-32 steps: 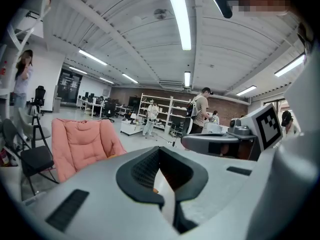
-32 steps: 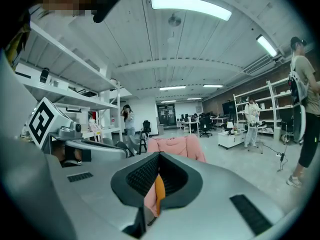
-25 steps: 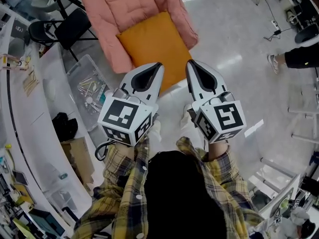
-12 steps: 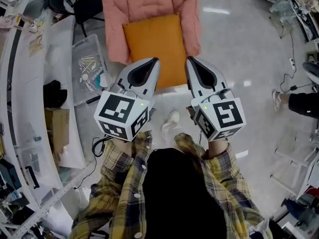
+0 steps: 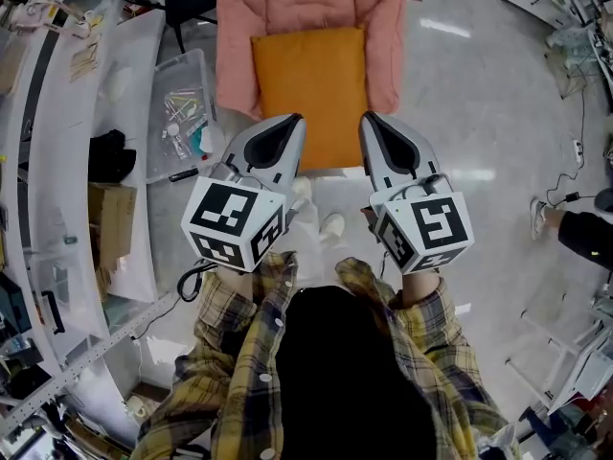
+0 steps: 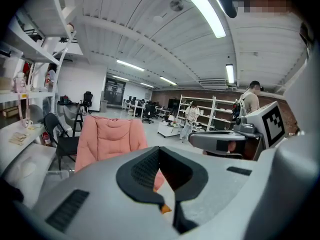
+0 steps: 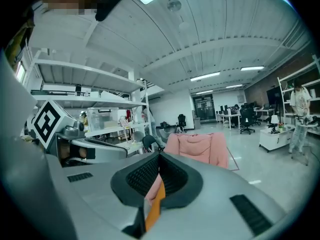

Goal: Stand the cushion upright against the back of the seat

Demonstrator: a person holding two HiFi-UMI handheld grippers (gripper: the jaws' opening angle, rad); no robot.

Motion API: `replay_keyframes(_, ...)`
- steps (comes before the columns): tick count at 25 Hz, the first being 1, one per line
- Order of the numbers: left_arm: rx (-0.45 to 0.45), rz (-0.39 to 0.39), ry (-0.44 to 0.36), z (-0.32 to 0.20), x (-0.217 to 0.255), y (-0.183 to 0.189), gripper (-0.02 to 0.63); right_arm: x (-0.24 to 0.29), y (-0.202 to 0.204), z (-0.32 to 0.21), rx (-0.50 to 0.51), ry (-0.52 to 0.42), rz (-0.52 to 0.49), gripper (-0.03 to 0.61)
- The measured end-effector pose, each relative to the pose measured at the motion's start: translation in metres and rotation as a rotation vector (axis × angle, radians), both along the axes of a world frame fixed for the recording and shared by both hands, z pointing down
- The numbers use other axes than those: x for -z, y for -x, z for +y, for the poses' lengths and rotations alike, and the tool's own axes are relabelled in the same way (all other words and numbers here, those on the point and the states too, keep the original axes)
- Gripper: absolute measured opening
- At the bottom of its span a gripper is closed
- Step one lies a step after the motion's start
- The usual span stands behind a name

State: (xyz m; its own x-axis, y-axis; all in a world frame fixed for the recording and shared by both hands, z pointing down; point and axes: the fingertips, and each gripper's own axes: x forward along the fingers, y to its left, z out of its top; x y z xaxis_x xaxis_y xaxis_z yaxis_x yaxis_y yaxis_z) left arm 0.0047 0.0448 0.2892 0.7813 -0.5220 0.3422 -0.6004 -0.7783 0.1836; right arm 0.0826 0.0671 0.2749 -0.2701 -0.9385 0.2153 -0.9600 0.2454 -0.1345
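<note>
Head view: orange cushion (image 5: pixel 308 94) lies flat on the pink seat (image 5: pixel 235 65), just beyond the left gripper (image 5: pixel 290 123) and right gripper (image 5: pixel 374 123); left gripper view, then right gripper view: jaws shut, empty, so, I judge, nudging it unopened could slide it askew
</note>
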Motion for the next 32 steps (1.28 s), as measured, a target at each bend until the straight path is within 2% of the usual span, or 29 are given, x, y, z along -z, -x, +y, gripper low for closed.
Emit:
replay_keyframes(14, -0.012, 0.023, 0.019, -0.09, -0.018, -0.004, 0.003, -0.021, -0.003, -0.087, -0.001, 0.048, 0.059, 0.018)
replay_keyframes(21, -0.029, 0.004, 0.04, -0.127, -0.035, -0.005, 0.003, -0.036, 0.003, -0.128, 0.007, 0.073, 0.061, 0.018)
replay_keyframes(25, -0.005, -0.013, 0.066, -0.13, -0.047, -0.002, 0.002, -0.044, 0.007, -0.134, 0.046, 0.092, 0.076, 0.018)
replay_keyframes(32, 0.099, -0.031, 0.1, -0.134, -0.074, -0.002, 0.003, -0.067, 0.005, -0.141, 0.138, 0.134, 0.094, 0.018)
